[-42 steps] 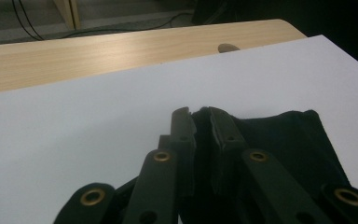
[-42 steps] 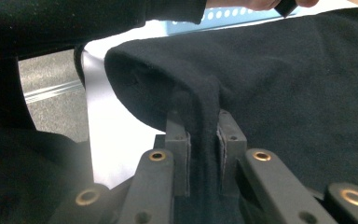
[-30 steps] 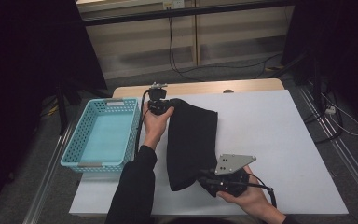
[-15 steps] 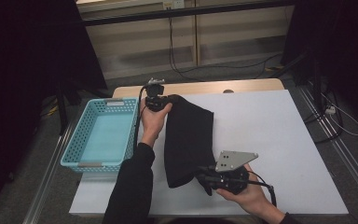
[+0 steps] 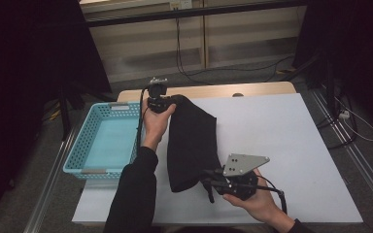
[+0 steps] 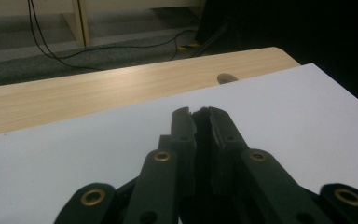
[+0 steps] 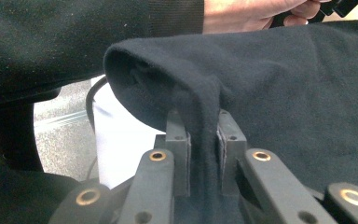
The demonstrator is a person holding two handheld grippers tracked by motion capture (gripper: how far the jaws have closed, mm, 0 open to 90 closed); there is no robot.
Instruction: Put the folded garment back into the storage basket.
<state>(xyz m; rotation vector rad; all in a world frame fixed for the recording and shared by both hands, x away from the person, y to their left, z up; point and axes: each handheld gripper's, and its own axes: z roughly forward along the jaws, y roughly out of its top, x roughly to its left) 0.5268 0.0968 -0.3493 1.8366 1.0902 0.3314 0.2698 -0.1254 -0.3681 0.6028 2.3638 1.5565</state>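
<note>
Looks like lab recording station: my white-covered wooden worktop [image 5: 281, 131] under fixed overhead camera, black curtains [image 5: 349, 43] both sides, loose cables [image 5: 233, 73] on grey carpeted floor [image 5: 272, 58], metal rails [image 5: 364, 160].

Black sleeves [image 5: 133, 194], black brass-riveted tongs [image 7: 204, 135]

The left gripper [image 5: 167, 103], clamped on the far end of the black cloth [image 5: 192, 141], now sits higher and nearer the table's wooden far edge [image 5: 252, 90], stretching the cloth straighter
</note>
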